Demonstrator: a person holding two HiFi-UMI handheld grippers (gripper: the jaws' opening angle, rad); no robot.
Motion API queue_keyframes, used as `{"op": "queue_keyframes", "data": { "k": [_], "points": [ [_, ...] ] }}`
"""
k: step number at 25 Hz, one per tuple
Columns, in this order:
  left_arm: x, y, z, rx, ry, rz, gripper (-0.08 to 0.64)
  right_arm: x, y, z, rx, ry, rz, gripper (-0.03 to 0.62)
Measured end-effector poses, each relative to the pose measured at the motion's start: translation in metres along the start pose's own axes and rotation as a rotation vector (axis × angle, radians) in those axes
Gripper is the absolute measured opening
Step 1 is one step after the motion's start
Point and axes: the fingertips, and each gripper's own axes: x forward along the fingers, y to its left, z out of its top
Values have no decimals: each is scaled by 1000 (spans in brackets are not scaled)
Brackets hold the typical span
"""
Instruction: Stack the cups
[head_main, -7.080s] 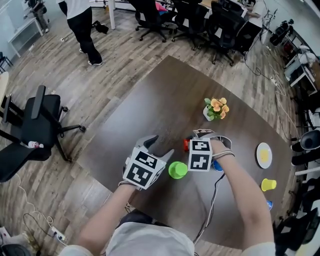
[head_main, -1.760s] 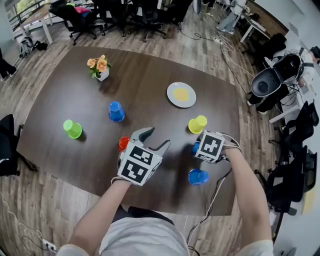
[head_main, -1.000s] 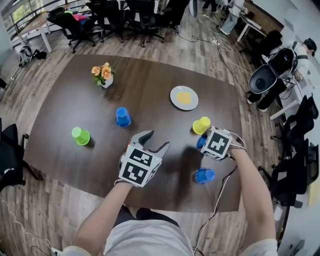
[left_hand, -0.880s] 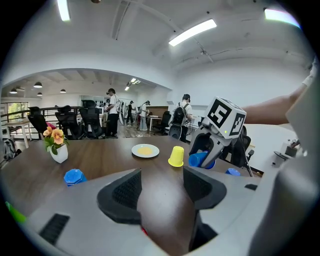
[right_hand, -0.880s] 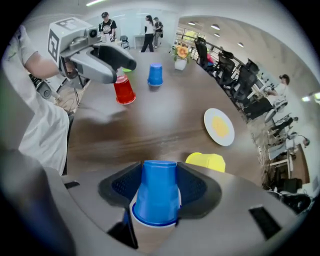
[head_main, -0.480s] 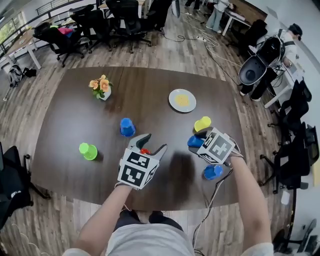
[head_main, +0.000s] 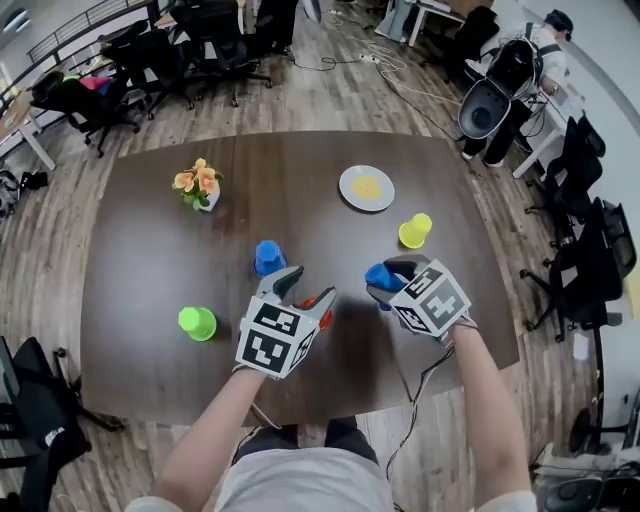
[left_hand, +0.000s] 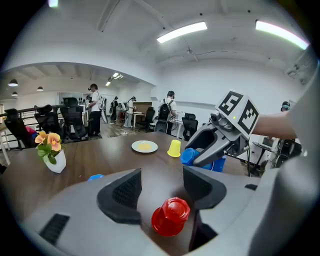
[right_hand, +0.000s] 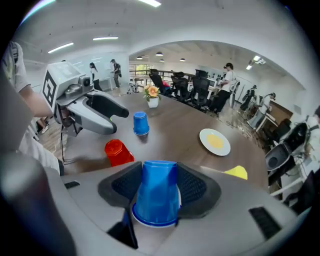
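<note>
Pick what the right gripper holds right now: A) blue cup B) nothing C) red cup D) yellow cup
A: in the right gripper view, the right gripper has its pads pressed on both sides of a blue cup; the red cup and the yellow cup stand on the table.

I can read no words, numbers or brand names anywhere. The only print I see is black-and-white square patterns on the cubes of the left gripper (head_main: 308, 287) and right gripper (head_main: 383, 278).

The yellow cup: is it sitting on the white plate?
No, the yellow cup stands on the table, apart from the white plate.
</note>
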Motion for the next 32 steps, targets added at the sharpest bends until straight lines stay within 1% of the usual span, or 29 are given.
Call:
{"op": "queue_keyframes", "data": {
  "k": [6, 9, 13, 18, 21, 25, 27, 32],
  "points": [
    [-8, 9, -10, -4, 9, -34, 261, 12, 18, 1, 149, -87, -97, 225],
    [-13, 12, -19, -11, 12, -28, 261, 22, 26, -1, 197, -147, -156, 225],
    [-15, 9, -24, -22, -1, -2, 261, 24, 26, -4, 266, -271, -222, 225],
    [-22, 13, -33, -46, 2, 70, 261, 29, 28, -3, 269, -411, -280, 224],
    [-23, 4, -36, -68, 1, 112, 261, 24, 27, -14, 259, -475, -310, 224],
    [-32, 3, -48, -79, 9, 151, 261, 23, 31, -15, 285, -558, -339, 224],
    [-38, 4, -56, -87, 15, 172, 261, 26, 36, -11, 287, -584, -334, 225],
    [-50, 0, -66, -101, 20, 218, 261, 26, 45, -15, 287, -588, -302, 225]
  ]
}}
